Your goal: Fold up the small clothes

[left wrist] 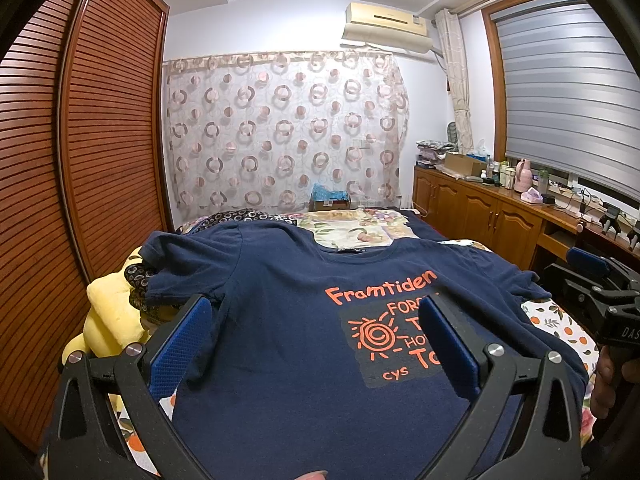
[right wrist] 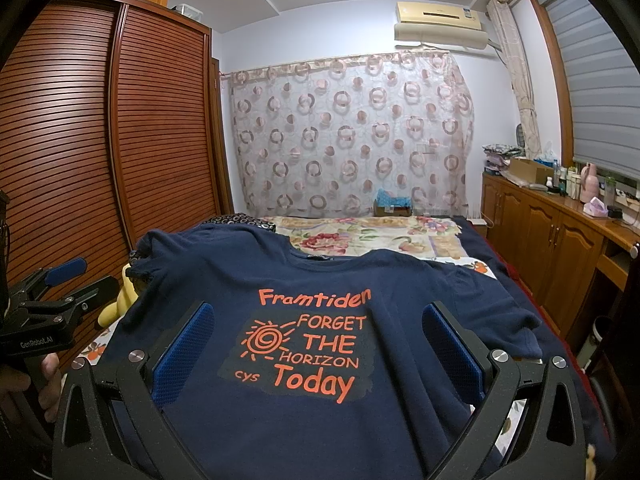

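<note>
Both the left gripper [left wrist: 316,344] and right gripper [right wrist: 318,350] hover with fingers spread apart, gripping nothing, over the near hem of the navy T-shirt [right wrist: 320,280], which lies flat on the bed [right wrist: 360,236], collar-to-hem axis running directly away; neither is clearly nearer

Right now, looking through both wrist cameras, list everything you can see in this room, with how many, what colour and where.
T-shirt: one, navy with orange print, spread front-up on the bed.
Bed cover: one, floral, beyond the collar.
Plush toy: one, yellow, by the shirt's left sleeve.
Wardrobe: one, brown slatted doors, left wall.
Curtain: one, sheer with pink rings, far wall.
Air conditioner: one, cream, above the curtain.
Cabinets: one row, brown wood, cluttered top, under the window.
Blind: one, grey, right wall.
Left tool: one, black with blue pads, open over the shirt.
Right tool: one, same colours, open over the print.
</note>
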